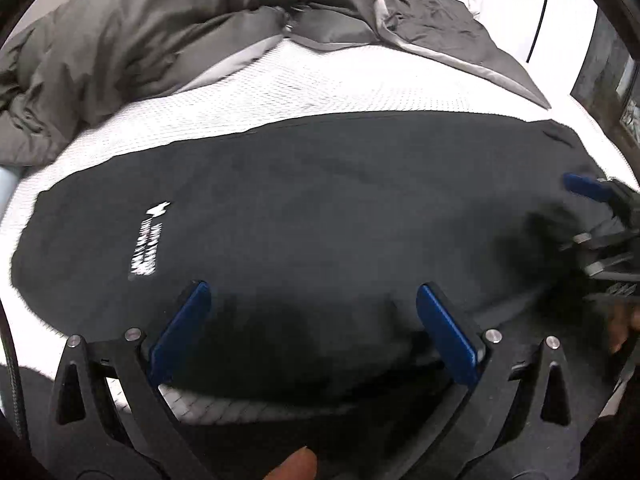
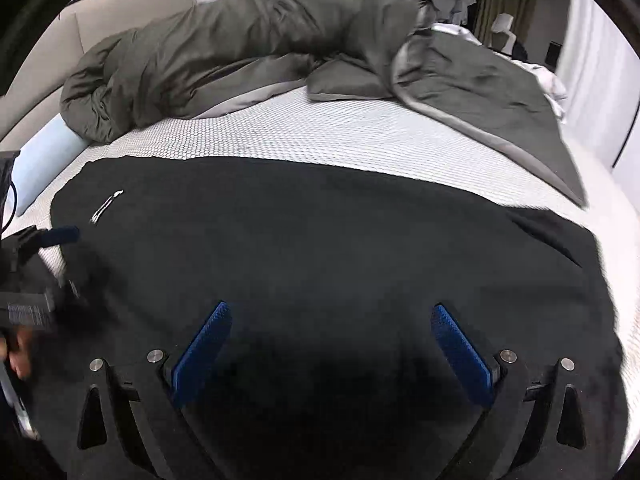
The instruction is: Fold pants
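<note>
Lying: the black fabric pants [image 1: 320, 208] were spread flat on the white textured mattress [image 1: 320, 80] of the bed, nearer the front edge.
Long axis: it ran left to right across both wrist views, parallel to the front edge of the mattress.
Logo: a small white printed logo [image 1: 150, 240] sat toward the left end of the pants in the left wrist view; which end was the waistband could not be told.
Left gripper [image 1: 314, 304]: its blue-padded fingers [image 1: 182, 328] stood wide apart, holding nothing, hovering over the near edge of the pants toward the logo end.
Right gripper [image 2: 330, 322]: its blue-padded fingers [image 2: 460, 356] were likewise spread wide and empty above the dark cloth, toward the right half.
Bedding: a rumpled grey-green duvet [image 2: 240, 52] was heaped along the far side of the mattress, apart from the pants.
Pillow: a pale blue bolster [image 2: 44, 156] lay at the left end of the bed.
</note>
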